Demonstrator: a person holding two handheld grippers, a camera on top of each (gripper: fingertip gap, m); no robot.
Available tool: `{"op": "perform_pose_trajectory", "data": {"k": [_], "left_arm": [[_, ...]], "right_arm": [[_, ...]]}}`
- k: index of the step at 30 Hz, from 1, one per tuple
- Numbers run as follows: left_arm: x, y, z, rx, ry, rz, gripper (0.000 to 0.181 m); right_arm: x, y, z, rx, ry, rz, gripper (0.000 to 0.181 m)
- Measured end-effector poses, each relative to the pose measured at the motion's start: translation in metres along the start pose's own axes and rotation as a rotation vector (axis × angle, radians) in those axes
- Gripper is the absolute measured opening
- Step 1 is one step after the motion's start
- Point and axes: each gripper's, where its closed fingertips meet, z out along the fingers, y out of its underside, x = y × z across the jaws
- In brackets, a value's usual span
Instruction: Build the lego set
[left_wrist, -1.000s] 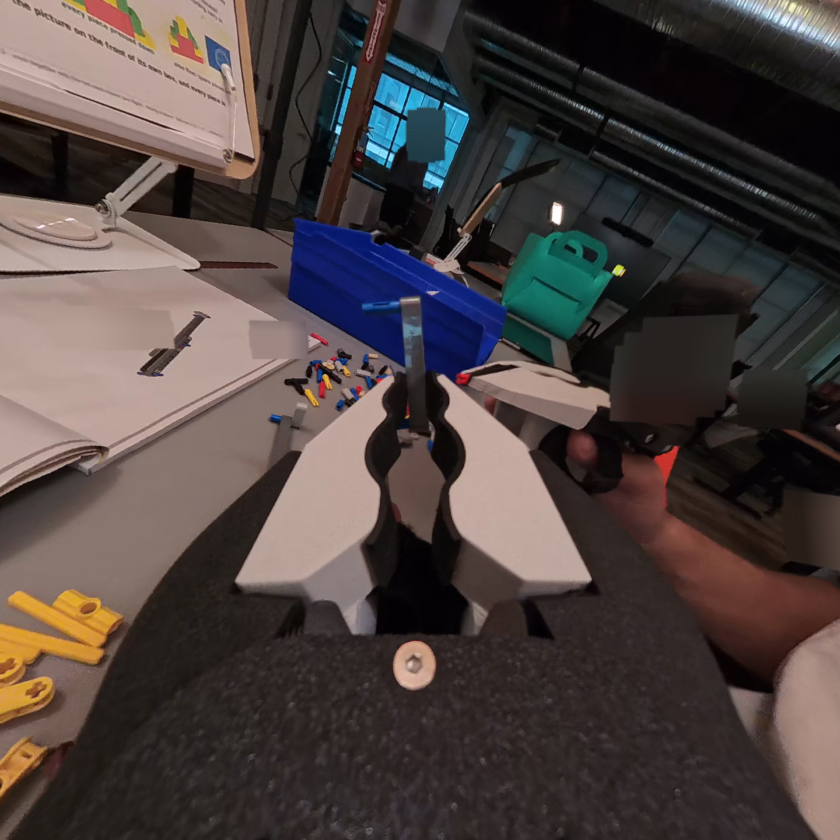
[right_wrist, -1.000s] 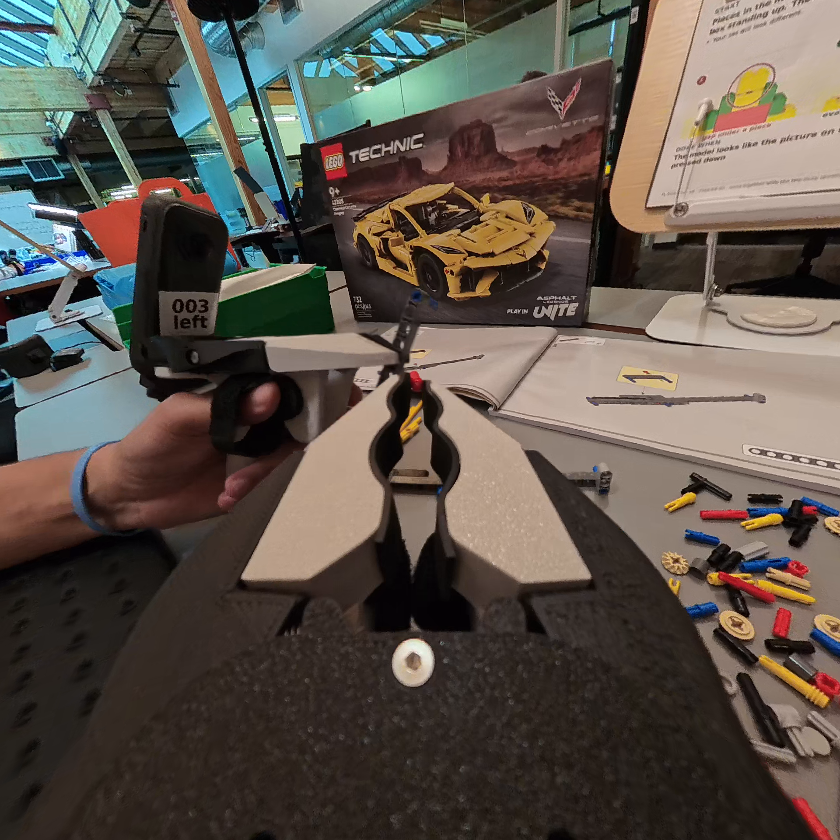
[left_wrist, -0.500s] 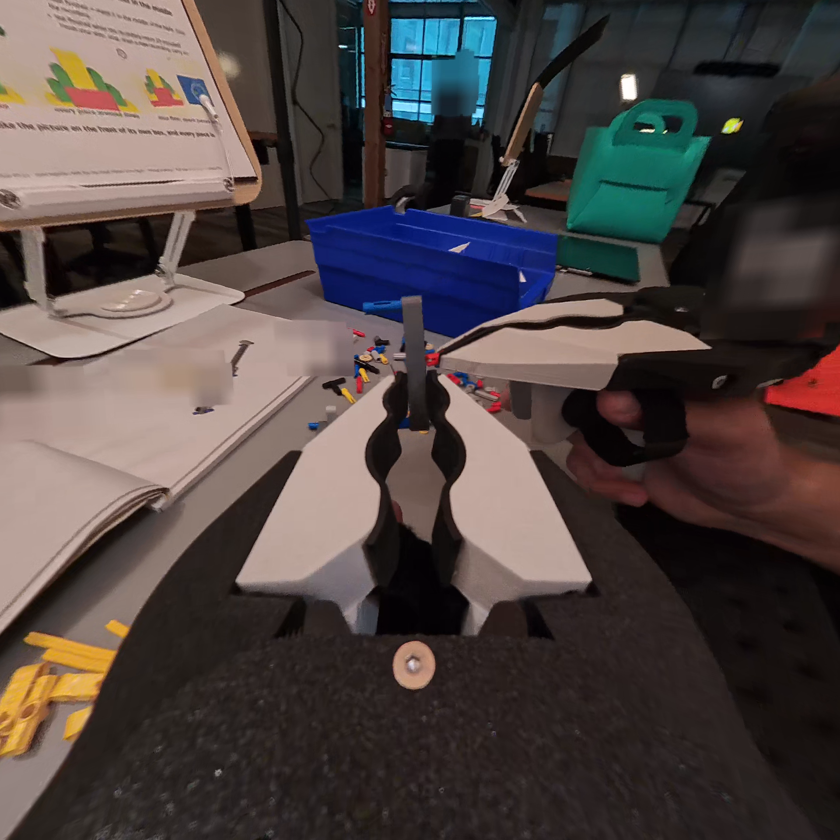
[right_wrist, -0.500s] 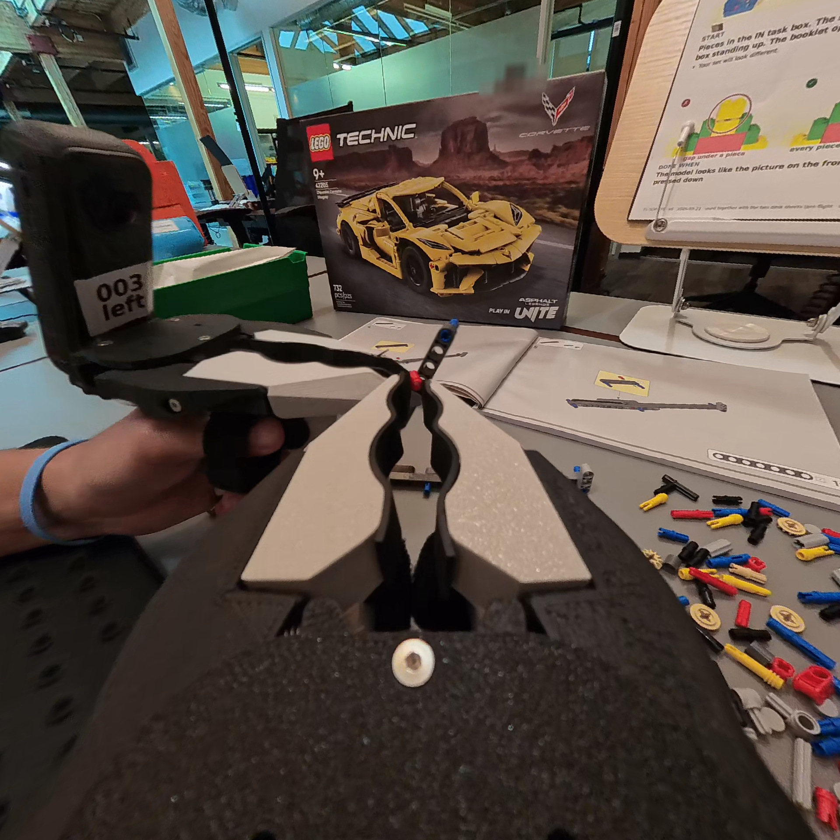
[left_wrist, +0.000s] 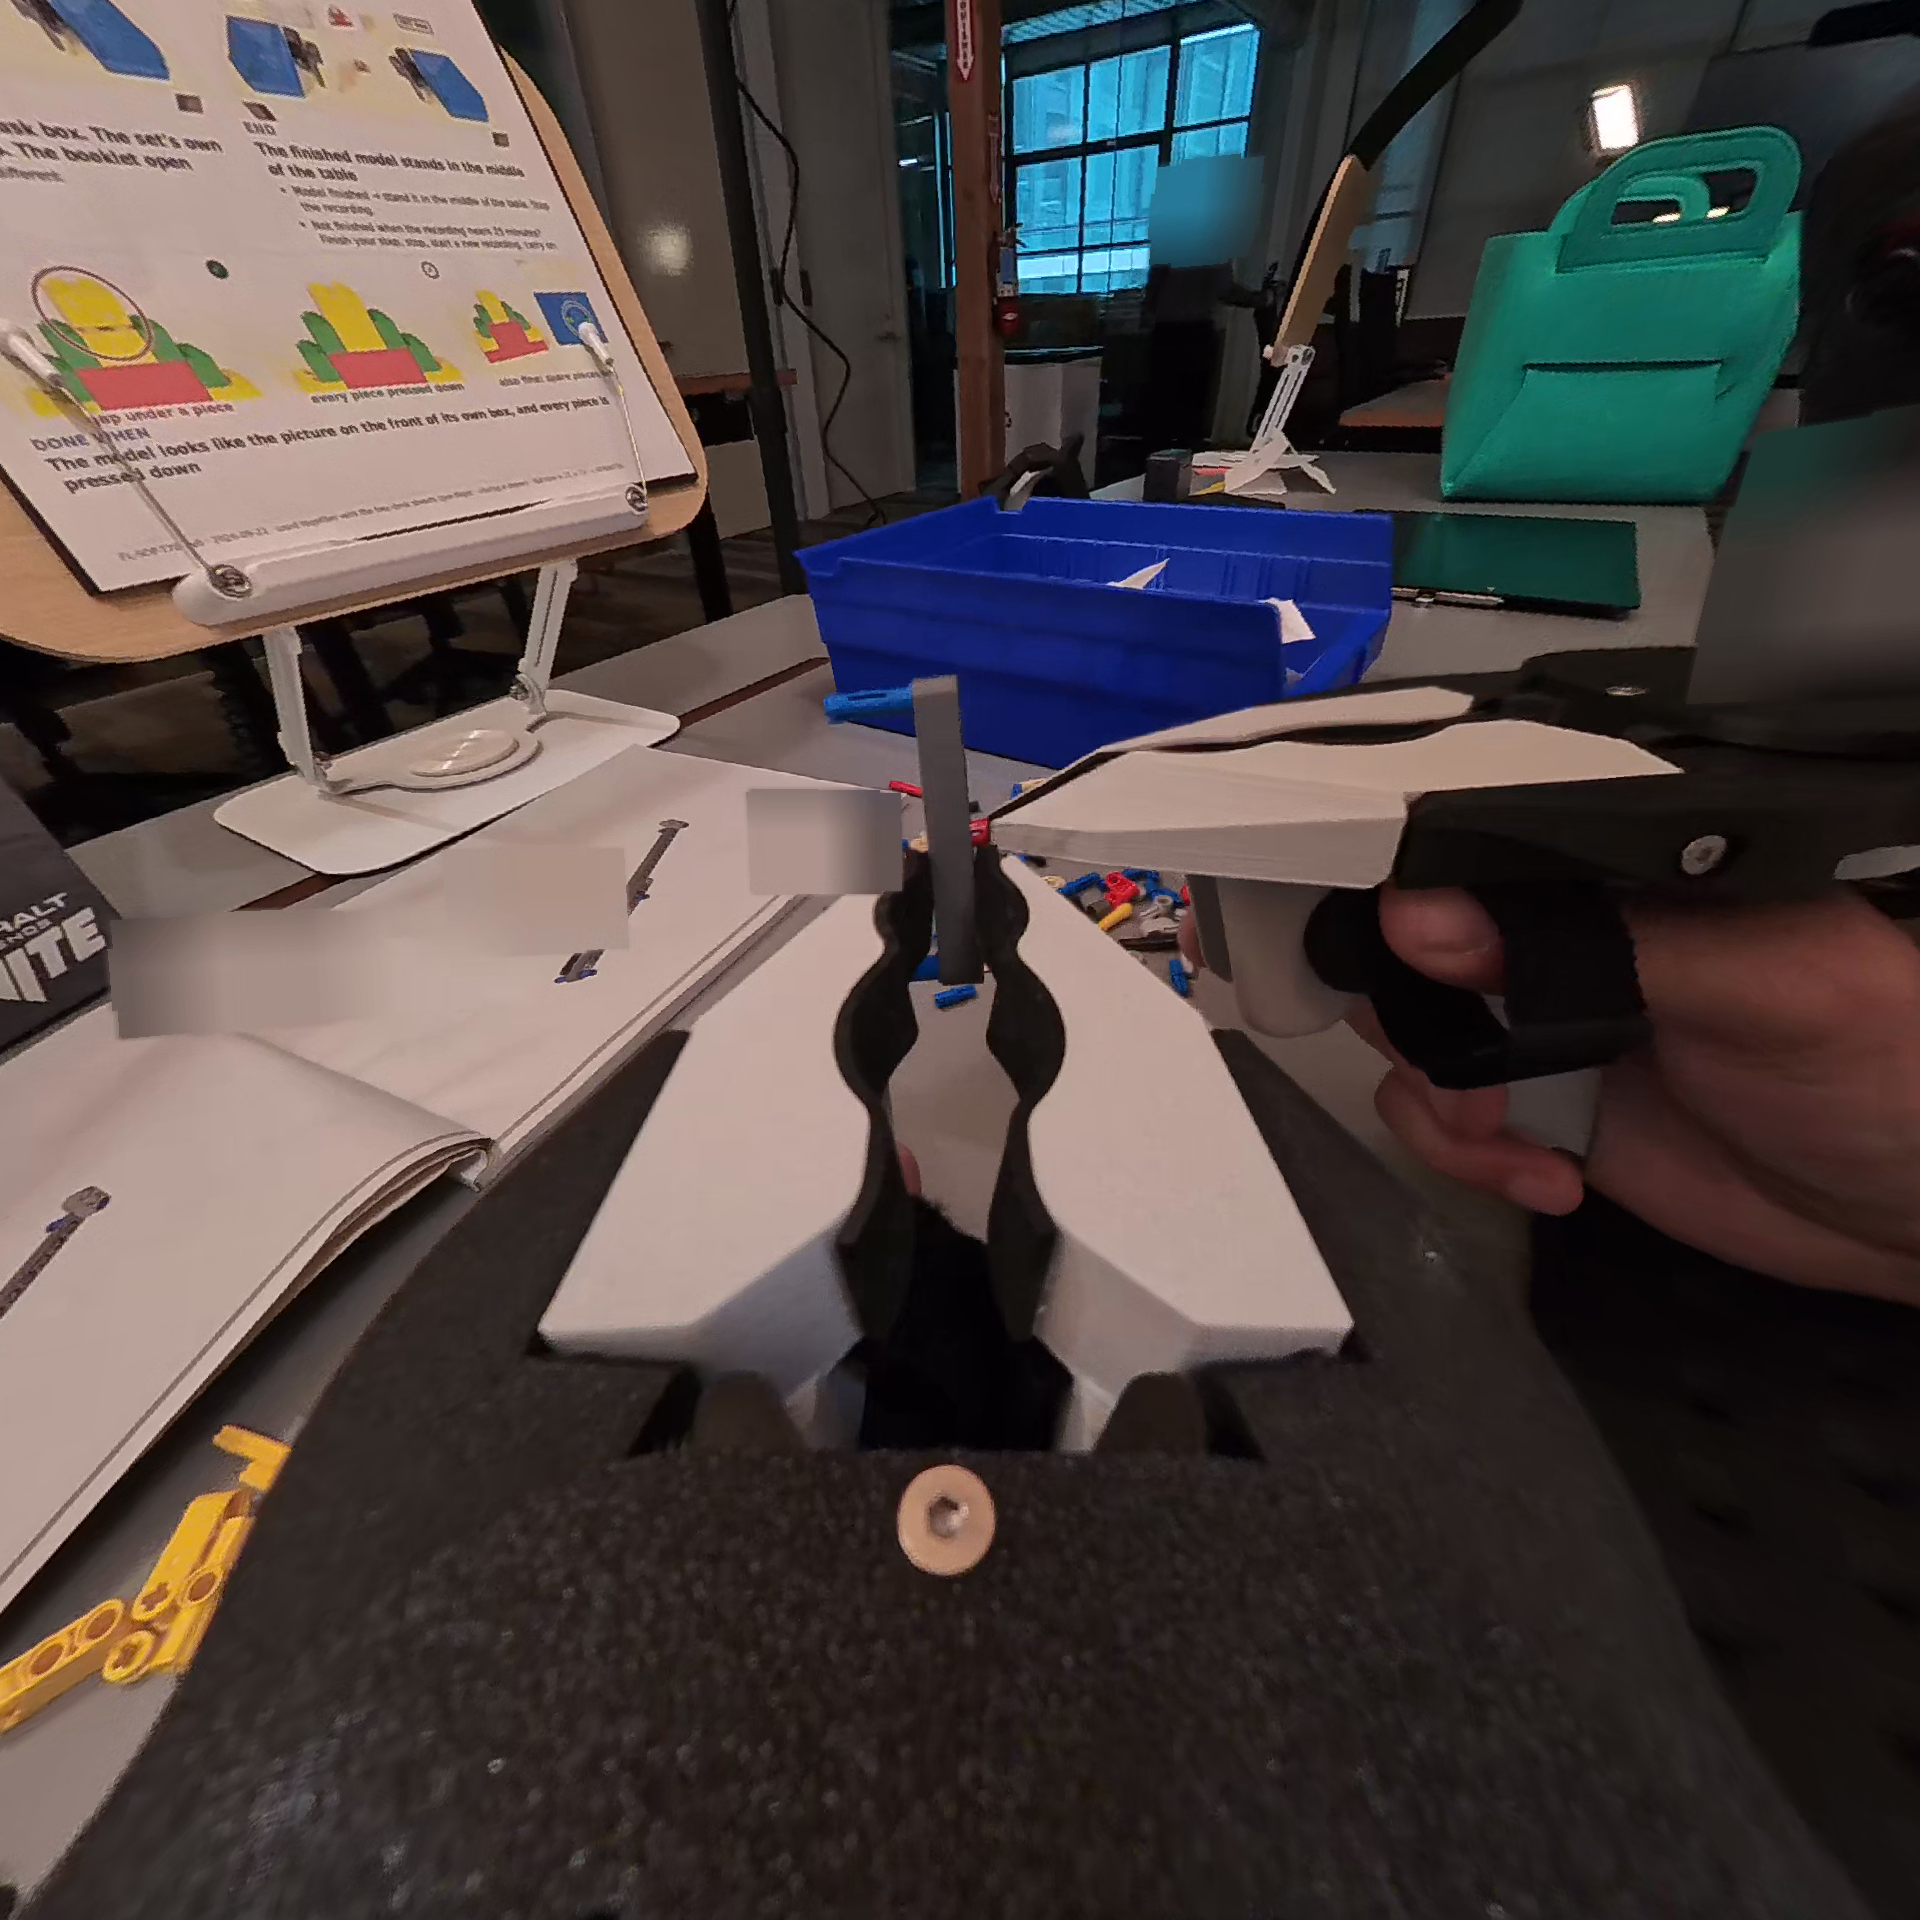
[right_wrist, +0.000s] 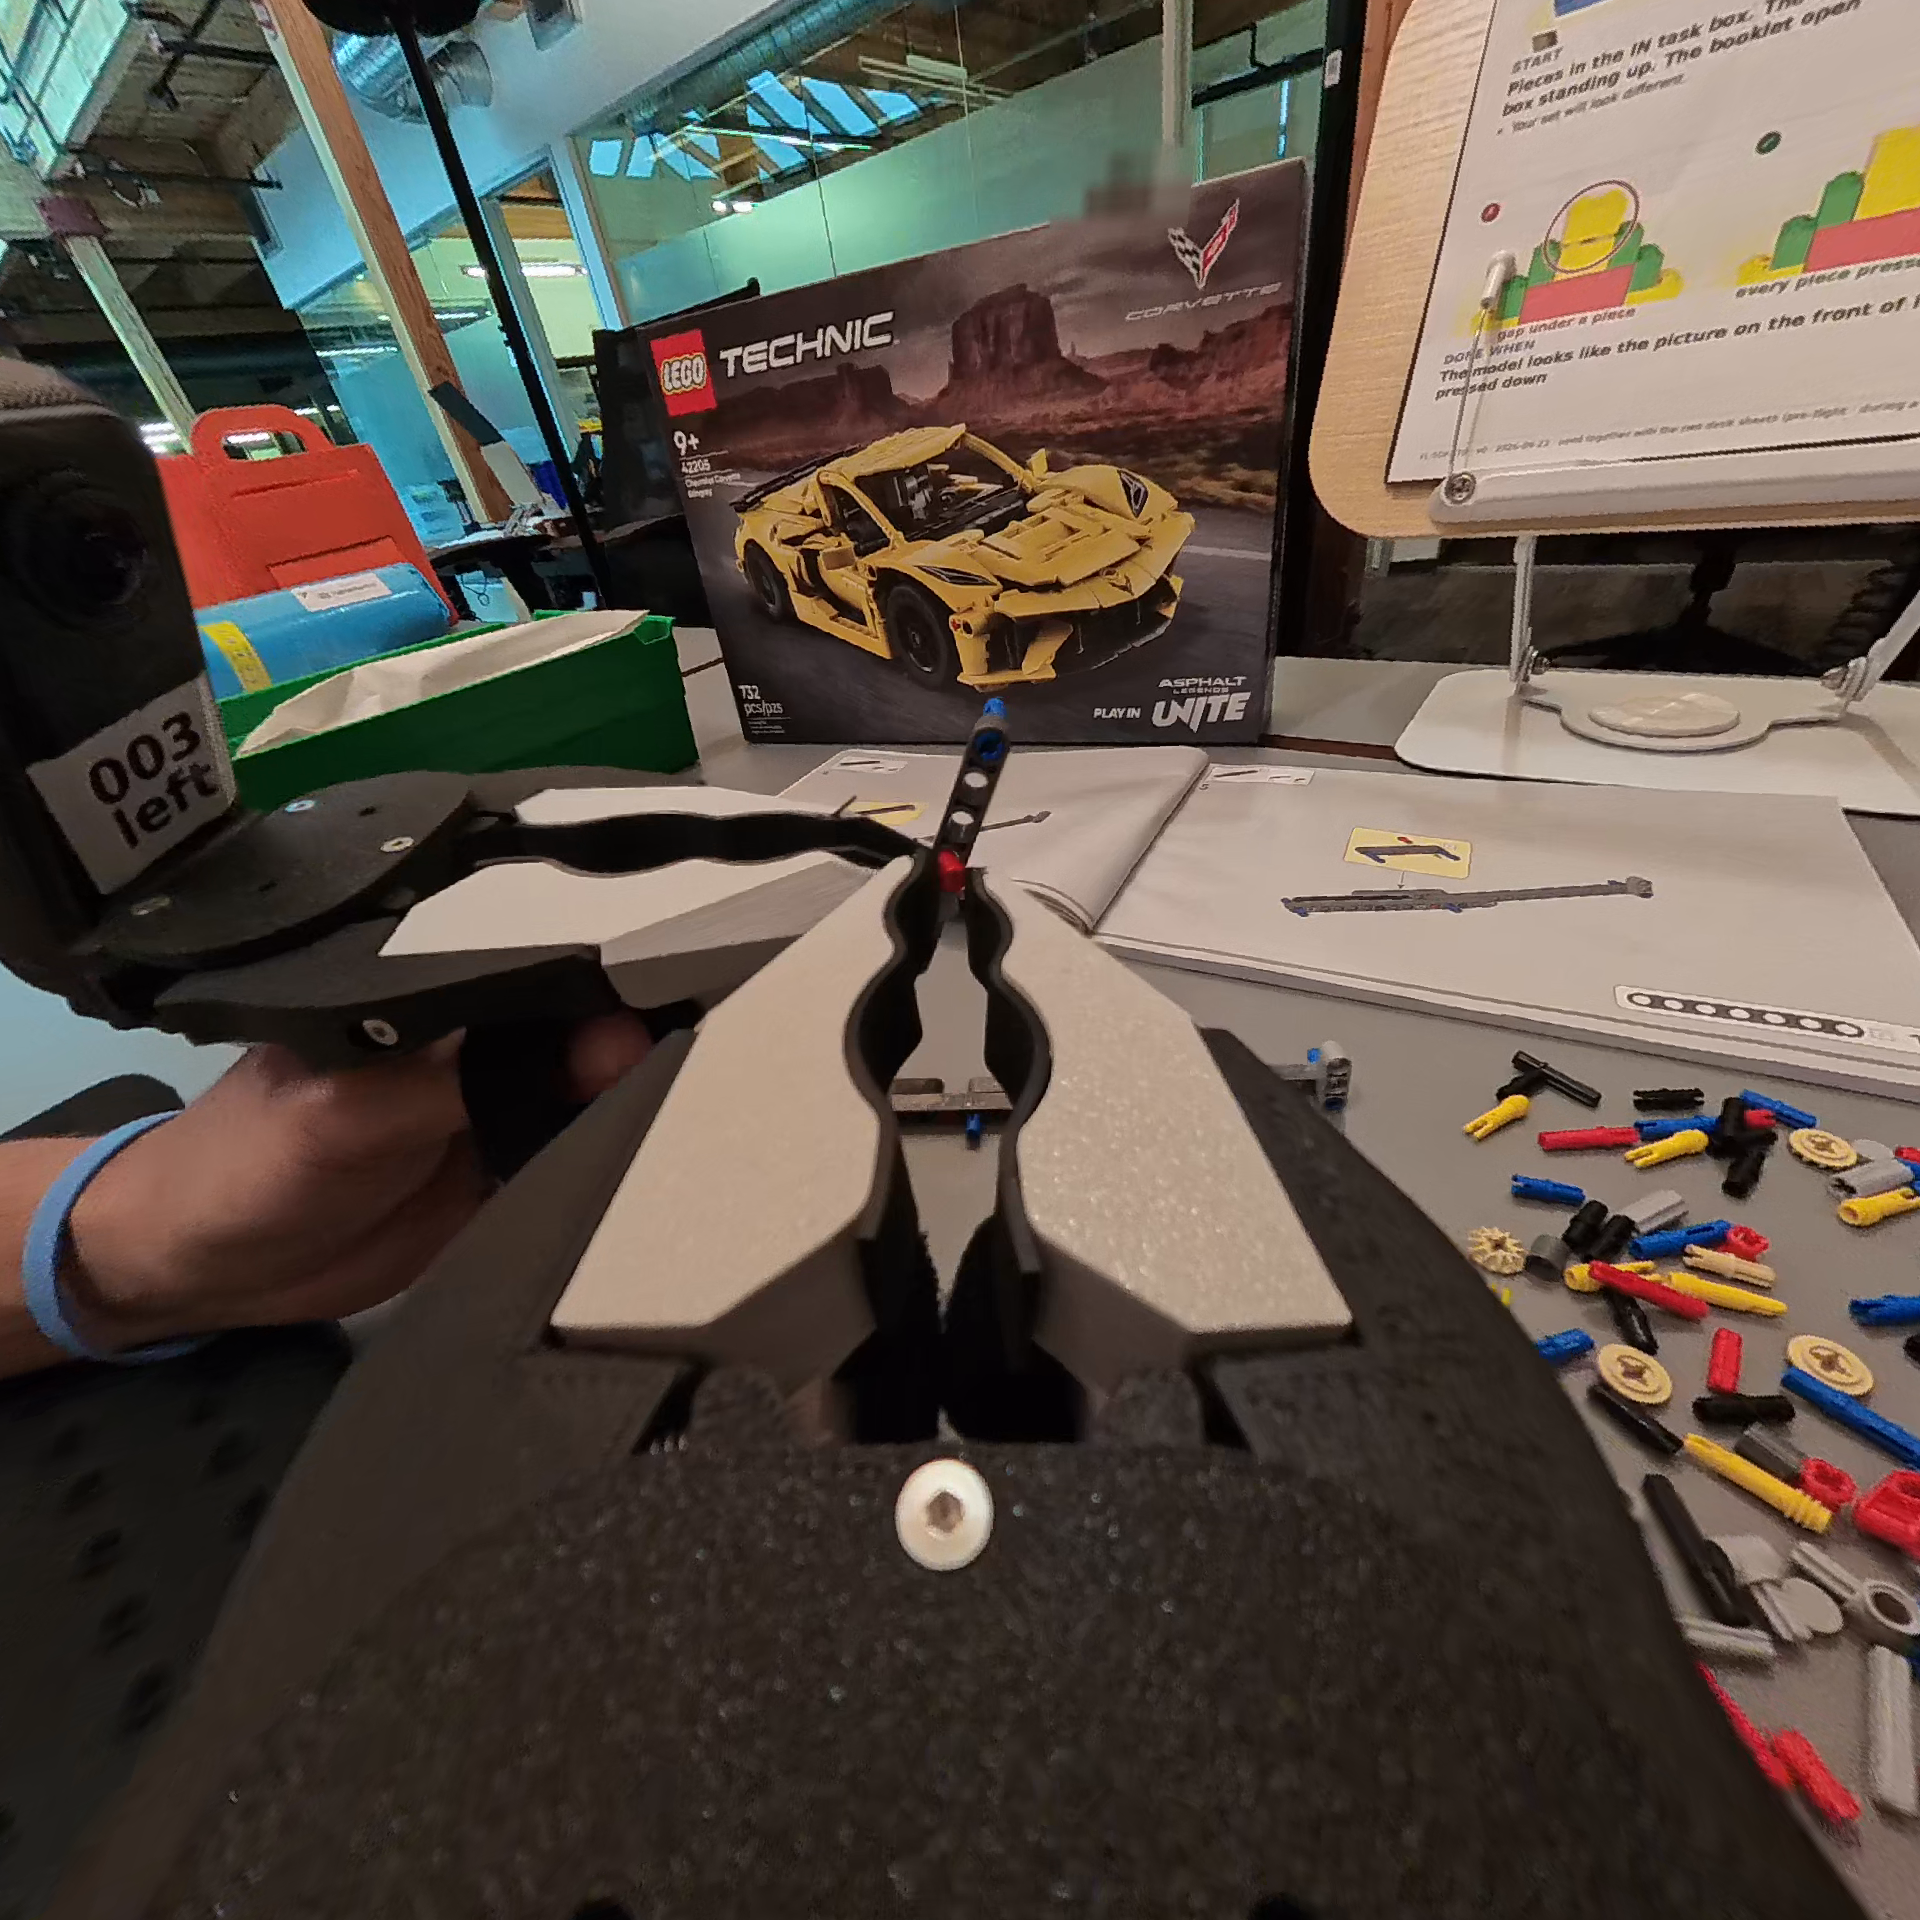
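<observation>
My left gripper (left_wrist: 951, 883) is shut on a dark grey beam (left_wrist: 943, 821) and holds it upright above the table. A blue pin (left_wrist: 868, 703) sticks out near the beam's top. My right gripper (right_wrist: 945, 883) is shut on a small red pin (right_wrist: 948, 871) and holds it against the side of the beam (right_wrist: 971, 795), just above the left gripper's tips. In the left wrist view the right gripper (left_wrist: 1003, 828) comes in from the right. In the right wrist view the left gripper (right_wrist: 894, 847) comes in from the left.
An open instruction booklet (left_wrist: 416, 987) lies on the grey table. Loose coloured pins and gears (right_wrist: 1704, 1299) lie at the right, with a small grey assembly (right_wrist: 951, 1091) below my grippers. A blue bin (left_wrist: 1091, 644), green bin (right_wrist: 468, 707), set box (right_wrist: 987, 499) and yellow beams (left_wrist: 125, 1631) stand around. The tips of both grippers are at nearly the same place.
Both grippers have swung to a more level pose. The right gripper's tip with the red pin has moved in closer, up against the side of the beam.
</observation>
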Motion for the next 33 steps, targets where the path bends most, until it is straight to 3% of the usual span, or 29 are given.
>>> {"op": "perform_pose_trajectory", "data": {"k": [11,18,26,33], "left_arm": [[-0.002,0.001,0.001,-0.009,-0.062,0.050,0.006],[-0.005,-0.002,0.001,-0.010,-0.154,0.168,0.006],[-0.004,-0.007,-0.001,-0.004,-0.200,0.272,0.006],[-0.001,-0.010,-0.001,0.026,-0.096,0.090,0.006]], "right_arm": [[0.000,0.000,0.001,0.019,-0.039,0.114,0.004],[-0.002,-0.002,0.002,0.067,-0.110,0.313,0.004],[-0.001,-0.006,0.000,0.074,-0.008,0.105,0.004],[-0.001,-0.009,-0.001,0.073,0.075,-0.093,0.004]]}}
